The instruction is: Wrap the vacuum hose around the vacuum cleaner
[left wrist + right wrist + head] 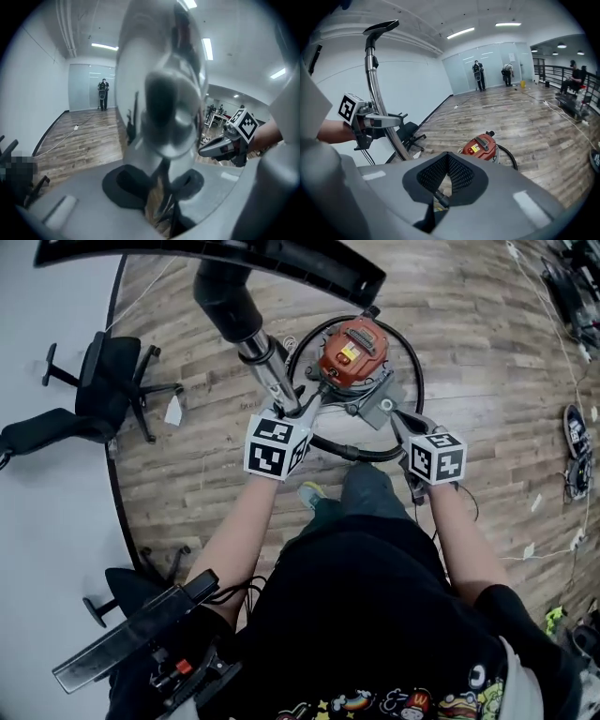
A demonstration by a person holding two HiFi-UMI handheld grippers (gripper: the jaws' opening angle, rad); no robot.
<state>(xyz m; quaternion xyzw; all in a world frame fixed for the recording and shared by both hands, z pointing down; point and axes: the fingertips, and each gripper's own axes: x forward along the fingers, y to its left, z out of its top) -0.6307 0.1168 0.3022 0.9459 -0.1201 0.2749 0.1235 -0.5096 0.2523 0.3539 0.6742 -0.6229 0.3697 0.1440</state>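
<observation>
The red vacuum cleaner (352, 351) (482, 146) stands on the wood floor below me. Its black hose (361, 452) (510, 157) lies in a loop around it. My left gripper (302, 401) (161, 168) is shut on the chrome wand (265, 360) (161, 93) (375, 79), which stands upright and carries the black floor nozzle (234, 254) (382, 26) at its top end. My right gripper (367, 407) (448, 161) hangs just right of the wand, above the vacuum, with its jaws shut and nothing between them. It also shows in the left gripper view as a right gripper (211, 147) pointing at the wand.
A black office chair (112, 381) stands at the left by the white floor area, and another chair (131, 592) is at the lower left. Cables and a shoe (574, 423) lie at the right. My own foot (312, 493) is just behind the hose loop. People (478, 75) stand far off.
</observation>
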